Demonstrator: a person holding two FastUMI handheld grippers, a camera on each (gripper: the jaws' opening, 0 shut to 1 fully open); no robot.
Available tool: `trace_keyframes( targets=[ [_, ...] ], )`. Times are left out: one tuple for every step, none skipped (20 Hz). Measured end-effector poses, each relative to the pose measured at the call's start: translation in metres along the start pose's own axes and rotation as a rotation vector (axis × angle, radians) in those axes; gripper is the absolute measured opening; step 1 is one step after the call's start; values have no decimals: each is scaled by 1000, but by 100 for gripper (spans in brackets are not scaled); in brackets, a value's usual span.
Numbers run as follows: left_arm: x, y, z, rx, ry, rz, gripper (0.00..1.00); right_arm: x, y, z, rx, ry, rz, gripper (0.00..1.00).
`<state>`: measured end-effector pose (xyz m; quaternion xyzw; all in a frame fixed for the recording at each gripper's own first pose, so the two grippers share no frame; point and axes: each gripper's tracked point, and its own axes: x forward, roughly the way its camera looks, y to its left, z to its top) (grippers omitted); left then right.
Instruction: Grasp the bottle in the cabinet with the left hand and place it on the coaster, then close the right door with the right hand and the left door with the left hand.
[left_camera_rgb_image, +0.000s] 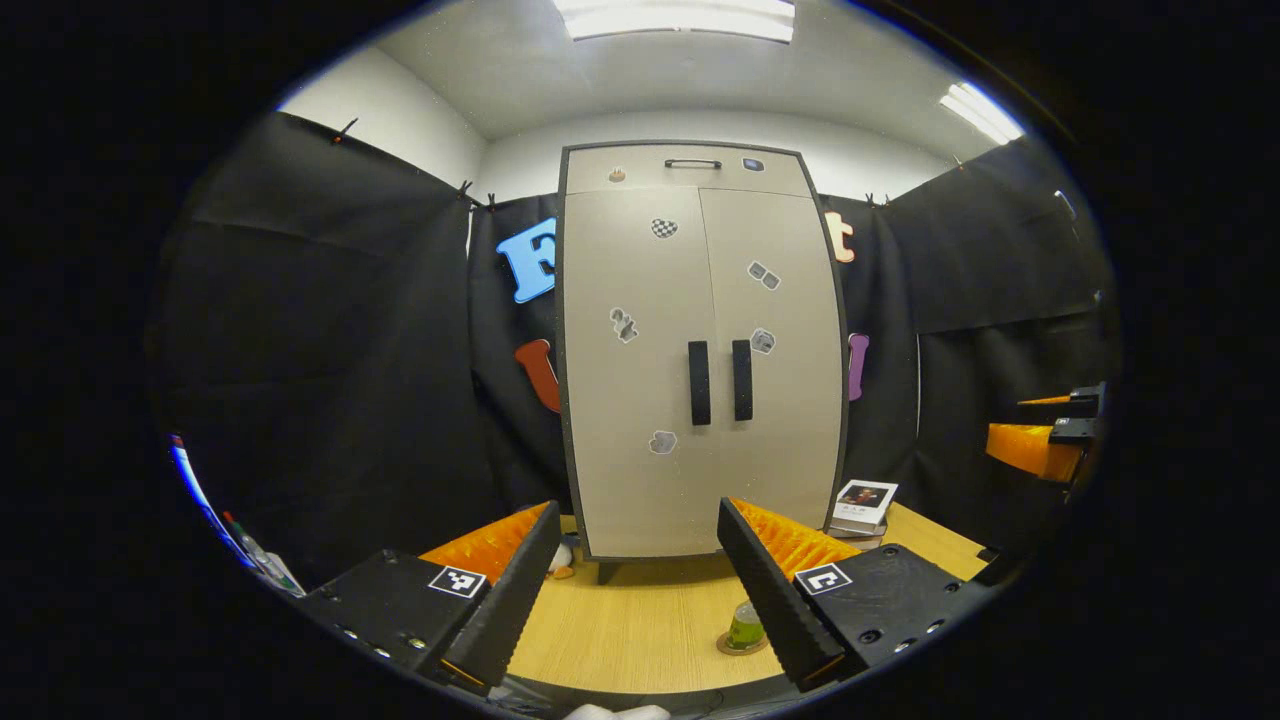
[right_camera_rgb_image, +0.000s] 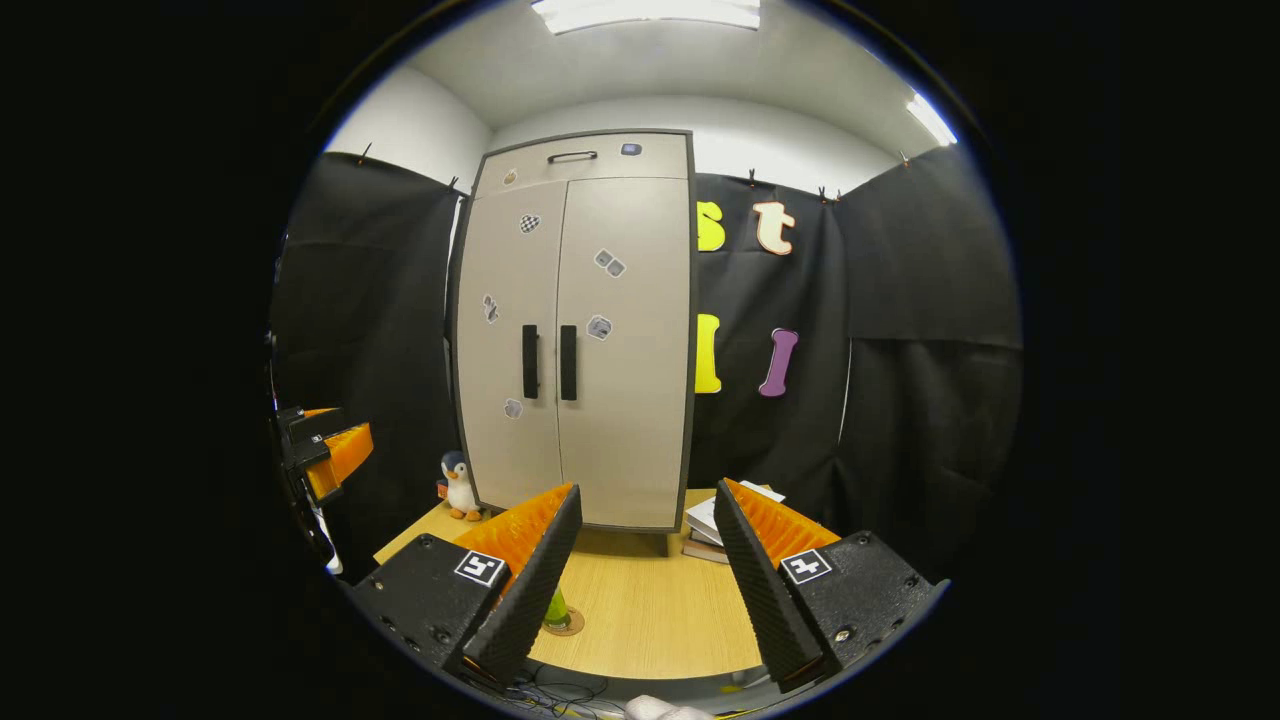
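Your left gripper (left_camera_rgb_image: 640, 590) is released, its jaws spread wide with nothing between them, held above the near edge of the worktop (left_camera_rgb_image: 640, 620) and facing the cabinet (left_camera_rgb_image: 700, 350) head on. Just beside its right finger (left_camera_rgb_image: 775, 590), the bottle (left_camera_rgb_image: 745, 625) stands upright on the coaster (left_camera_rgb_image: 738, 647) on the worktop, partly hidden behind that finger. Your right gripper (right_camera_rgb_image: 645, 580) is likewise released and grasping nothing, jaws wide, pointed at the same cabinet from a spot further to the right. In the right gripper view the bottle (right_camera_rgb_image: 555, 608) sits on its coaster (right_camera_rgb_image: 565, 627) just beside the left finger (right_camera_rgb_image: 525, 590), well in front of the cabinet (right_camera_rgb_image: 575, 340). Both cabinet doors are closed: the left door (left_camera_rgb_image: 630, 370) and the right door (left_camera_rgb_image: 775, 360) meet flush, their two dark handles (left_camera_rgb_image: 720, 380) side by side at the seam. A stack of books (left_camera_rgb_image: 862, 508) lies on the worktop just to the right of the cabinet, and a penguin toy (right_camera_rgb_image: 460, 487) stands near its left corner. In the left gripper view, your other gripper (left_camera_rgb_image: 1045, 435) shows at the far right edge; I cannot tell its opening from there.
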<state>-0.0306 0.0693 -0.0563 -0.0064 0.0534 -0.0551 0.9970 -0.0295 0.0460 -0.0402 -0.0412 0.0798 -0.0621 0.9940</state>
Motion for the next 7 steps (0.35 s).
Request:
trace_keyframes(
  targets=[
    [4, 4, -4, 4, 8, 0, 96, 2, 5, -1, 1, 5, 0, 82],
    [5, 7, -6, 8, 14, 0, 96, 5, 9, -2, 4, 8, 4, 82],
    [7, 9, -7, 13, 12, -1, 96, 6, 12, -1, 3, 8, 7, 83],
    [9, 11, -6, 18, 8, 0, 96, 8, 15, -1, -2, 5, 8, 83],
    [11, 13, -6, 24, 5, 3, 96, 10, 16, 0, -8, 2, 7, 83],
    [12, 14, -7, 24, 6, 4, 96, 13, 18, 0, -9, 0, 9, 83],
    [13, 13, -7, 19, 9, 4, 96, 15, 20, 0, -6, -2, 15, 83]
  ],
)
